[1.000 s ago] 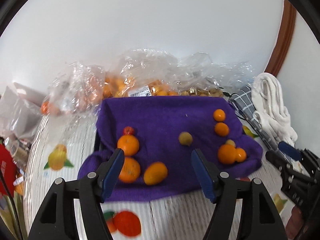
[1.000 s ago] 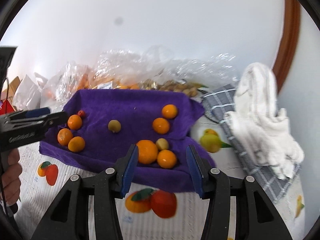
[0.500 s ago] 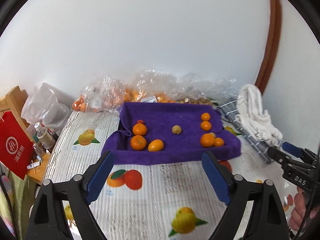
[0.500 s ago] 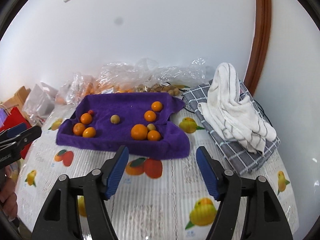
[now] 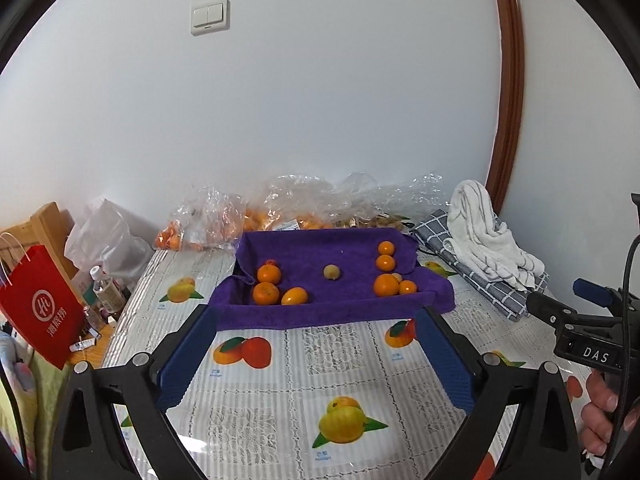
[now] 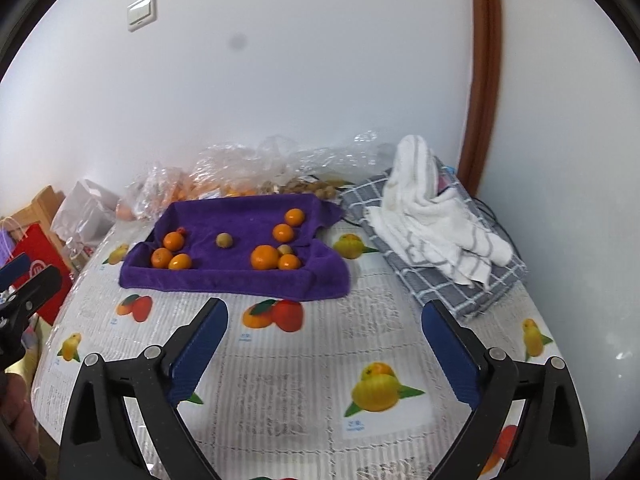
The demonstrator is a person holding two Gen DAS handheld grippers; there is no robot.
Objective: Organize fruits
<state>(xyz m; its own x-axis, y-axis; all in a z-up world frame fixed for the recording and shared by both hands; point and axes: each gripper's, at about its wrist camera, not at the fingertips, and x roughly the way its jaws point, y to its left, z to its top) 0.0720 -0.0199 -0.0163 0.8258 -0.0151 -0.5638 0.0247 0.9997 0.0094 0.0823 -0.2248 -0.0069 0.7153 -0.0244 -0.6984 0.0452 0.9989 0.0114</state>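
A purple cloth-lined tray (image 5: 344, 308) (image 6: 224, 280) sits on the table against the back. It holds several oranges: a group at its left (image 5: 267, 293) (image 6: 171, 254) and a group at its right (image 5: 386, 285) (image 6: 265, 257), with a small greenish-yellow fruit (image 5: 331, 272) (image 6: 224, 240) in the middle. My left gripper (image 5: 316, 330) is open and empty, well in front of the tray. My right gripper (image 6: 324, 320) is open and empty, also in front of it. Each gripper shows at the edge of the other's view.
Clear plastic bags of oranges (image 5: 256, 216) lie behind the tray. A white towel on a grey checked cloth (image 6: 432, 220) lies at the right. A red paper bag (image 5: 36, 304) and bottles stand off the table's left edge. The tablecloth (image 5: 320, 368) has printed fruit.
Both grippers have pulled back and up from the tray, and their jaws have opened wider. The fruits have not moved.
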